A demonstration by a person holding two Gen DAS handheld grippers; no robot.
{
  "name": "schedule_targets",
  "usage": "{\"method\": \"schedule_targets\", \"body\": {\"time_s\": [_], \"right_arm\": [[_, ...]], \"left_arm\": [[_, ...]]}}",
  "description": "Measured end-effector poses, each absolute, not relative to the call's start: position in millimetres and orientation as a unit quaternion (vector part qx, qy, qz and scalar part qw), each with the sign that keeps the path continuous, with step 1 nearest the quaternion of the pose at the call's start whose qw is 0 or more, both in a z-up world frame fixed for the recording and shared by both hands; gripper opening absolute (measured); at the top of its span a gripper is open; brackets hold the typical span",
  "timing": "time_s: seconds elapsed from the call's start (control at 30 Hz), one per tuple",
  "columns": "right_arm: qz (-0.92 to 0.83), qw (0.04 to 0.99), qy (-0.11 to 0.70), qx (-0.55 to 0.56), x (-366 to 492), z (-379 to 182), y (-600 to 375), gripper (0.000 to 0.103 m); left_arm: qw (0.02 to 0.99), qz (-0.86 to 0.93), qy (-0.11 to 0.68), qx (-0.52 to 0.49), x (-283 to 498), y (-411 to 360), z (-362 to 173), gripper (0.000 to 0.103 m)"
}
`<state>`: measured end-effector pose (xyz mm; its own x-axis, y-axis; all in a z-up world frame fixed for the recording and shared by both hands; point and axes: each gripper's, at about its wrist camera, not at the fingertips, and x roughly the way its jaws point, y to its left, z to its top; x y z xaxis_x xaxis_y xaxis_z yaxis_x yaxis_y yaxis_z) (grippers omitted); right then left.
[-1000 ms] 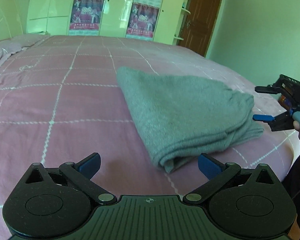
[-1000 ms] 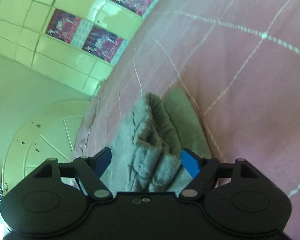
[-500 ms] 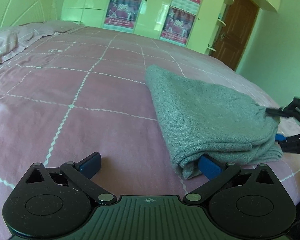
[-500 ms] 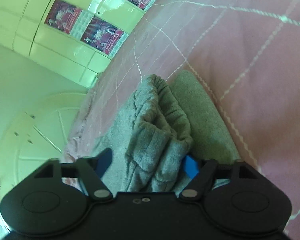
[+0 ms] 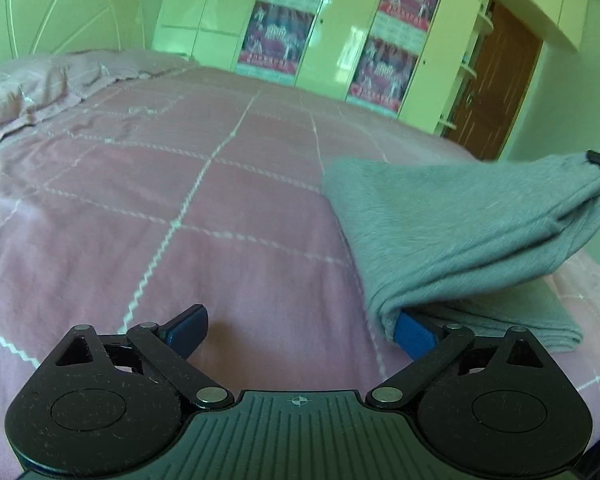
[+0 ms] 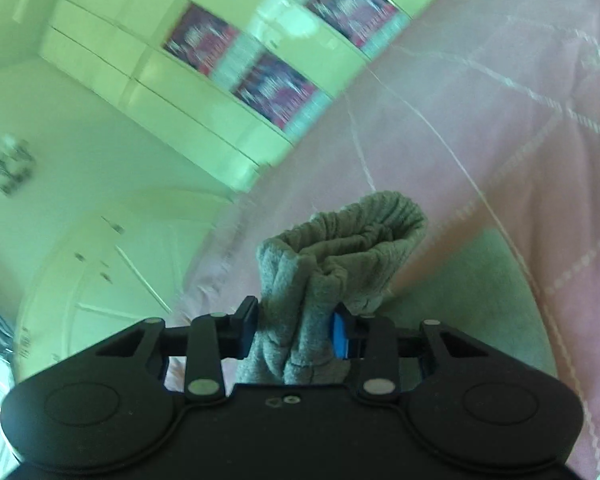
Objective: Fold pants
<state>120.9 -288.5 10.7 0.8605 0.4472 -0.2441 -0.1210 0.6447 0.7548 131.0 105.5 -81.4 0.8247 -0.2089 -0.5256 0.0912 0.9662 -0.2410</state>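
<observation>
Currently I am lifting grey pants (image 5: 452, 216) off the bed (image 5: 180, 208): right gripper (image 6: 296, 330) jaws closing on bunched cloth, left gripper (image 5: 300, 324) jaws wide, closing; loose layers risk slipping.

Right tongs (image 6: 296, 330) closing, pinching cloth; left tongs (image 5: 300, 330) spread wide, closing slightly.
</observation>
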Motion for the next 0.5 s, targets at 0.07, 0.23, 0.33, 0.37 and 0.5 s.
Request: {"method": "schedule_targets", "body": {"time_s": [0.07,0.23,0.33,0.37,0.5], "right_arm": [[0.134,0.892,0.201,0.383,105,-4,-304,0.029],[0.066,0.834,0.319,0.445,113,-109,-338,0.028],[0.063,0.856,0.319,0.401,118,-89,-326,0.029],[0.068,0.862,0.315,0.391,119,-84,-324,0.029],[0.09,0.865,0.288,0.402,118,-74,-323,0.029]], "left_arm": [[0.946,-0.082,0.298,-0.102,133,104,-88,0.098],[0.941,-0.078,0.319,-0.084,140,100,-94,0.098],[0.941,-0.074,0.319,-0.087,139,100,-93,0.098],[0.941,-0.074,0.316,-0.094,138,102,-93,0.098],[0.939,-0.073,0.311,-0.13,137,109,-94,0.098]]}}
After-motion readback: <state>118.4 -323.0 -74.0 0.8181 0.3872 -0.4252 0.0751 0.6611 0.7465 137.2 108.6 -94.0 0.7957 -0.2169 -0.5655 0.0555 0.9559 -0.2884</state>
